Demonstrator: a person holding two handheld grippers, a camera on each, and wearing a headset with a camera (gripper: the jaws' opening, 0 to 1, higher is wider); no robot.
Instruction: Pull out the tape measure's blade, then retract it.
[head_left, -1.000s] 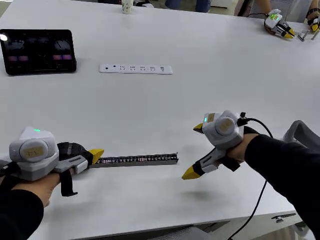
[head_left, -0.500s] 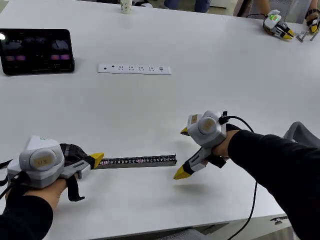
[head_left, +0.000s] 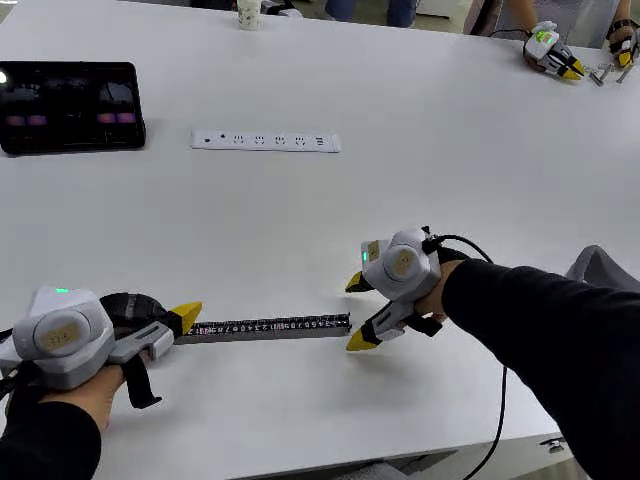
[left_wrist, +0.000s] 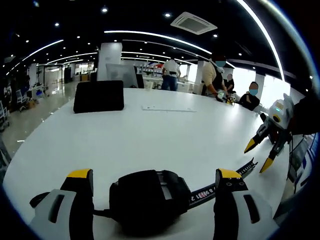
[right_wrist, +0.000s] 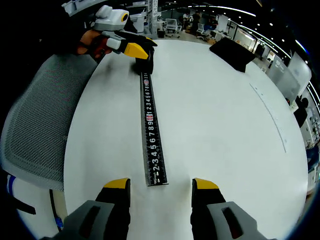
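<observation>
Your left gripper is clamped on the tape measure, the black case wedged between the jaws at your left on the white table. The blade runs out flat along the tabletop toward your right. Your right gripper is spread wide, one yellow tip on each side of the blade's end, closed on nothing.

Expect the case to be hard and compact, with enough weight to sit firm in that clamp, so hold it across its broad sides as you have it. The blade is another story: thin, slick metal that looks stiff along its length but probably kinks if you bend it sideways. It is likely spring-loaded, too. Pinch it flat, top and bottom, right at the end where the small hook is. A grip on the edges would likely slide off. When it goes back in, walk it home rather than letting it whip.

Now the count:
- One tape measure with one blade.
- Two grippers in your hands.
- One dark tablet on the far left.
- One white power strip past the middle.
- One cup at the far edge.
- Two more grippers held by another person at the far right corner.
- One grey mesh chair back beside the table in the right gripper view.
</observation>
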